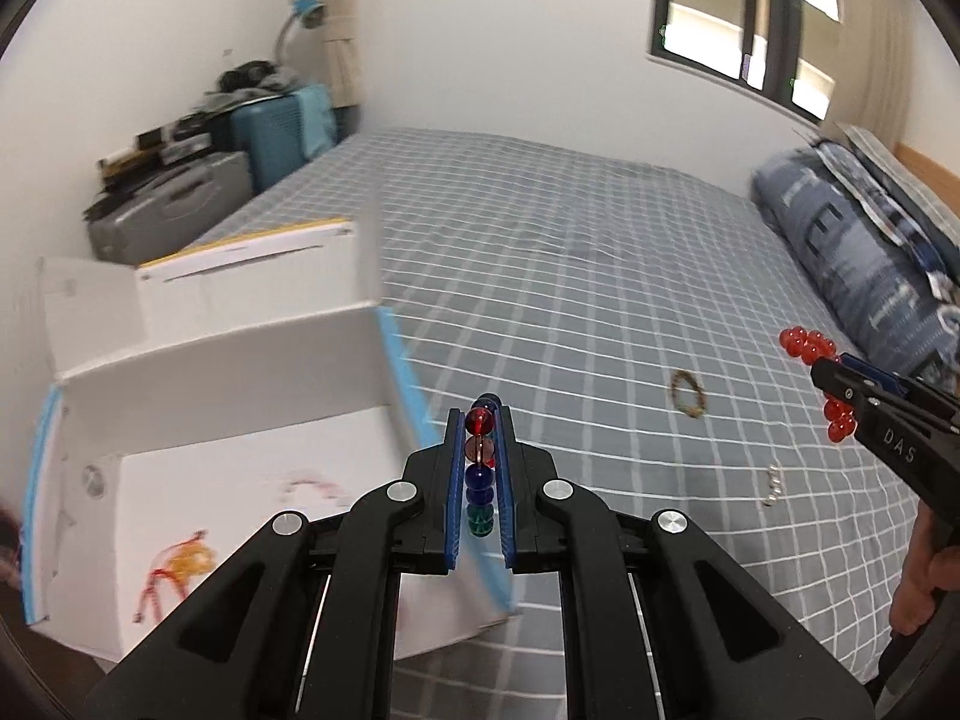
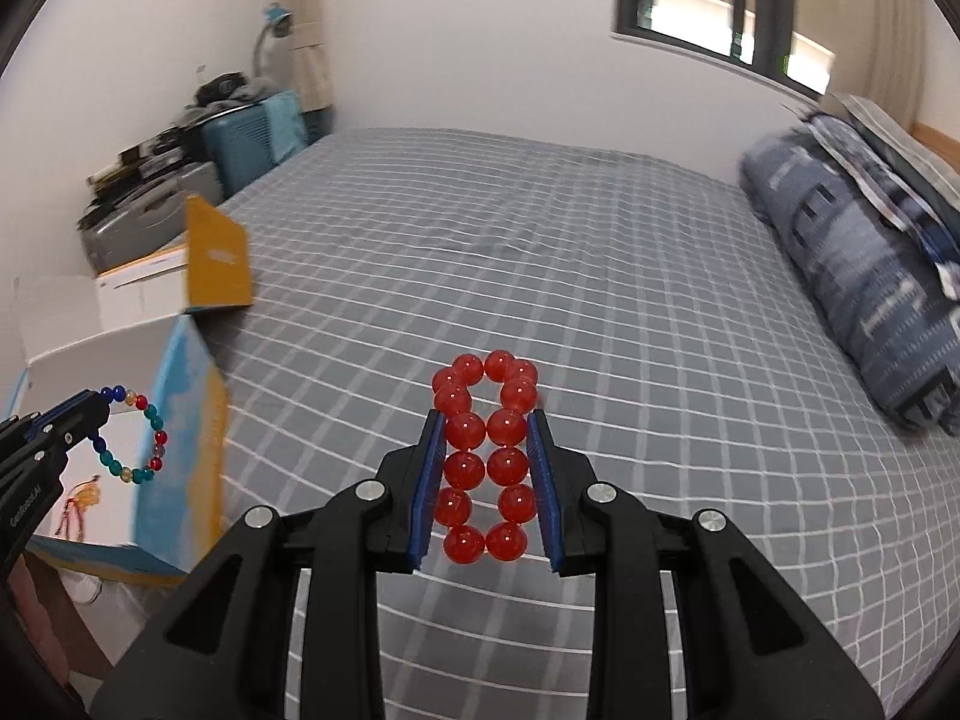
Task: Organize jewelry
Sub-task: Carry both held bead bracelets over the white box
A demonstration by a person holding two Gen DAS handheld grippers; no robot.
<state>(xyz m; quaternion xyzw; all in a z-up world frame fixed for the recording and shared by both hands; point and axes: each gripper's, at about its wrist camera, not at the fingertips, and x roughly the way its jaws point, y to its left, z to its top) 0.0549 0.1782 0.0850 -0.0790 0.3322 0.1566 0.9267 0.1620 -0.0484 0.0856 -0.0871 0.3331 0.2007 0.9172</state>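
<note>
The left tongs (image 1: 480, 420) pinched a multicolored bracelet (image 2: 135, 435) above the white box (image 1: 240, 360). The right tongs (image 2: 486, 420) squeezed a red bracelet (image 2: 487, 450) over the bed (image 2: 600, 300).

Bright window (image 1: 750, 18) daylight, motion blur, fisheye-warped dark edges

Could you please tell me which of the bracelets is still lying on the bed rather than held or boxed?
The small yellowish-brown bracelet lies on the bedsheet; the red and multicoloured ones are each clamped in a hand-held gripper.
</note>
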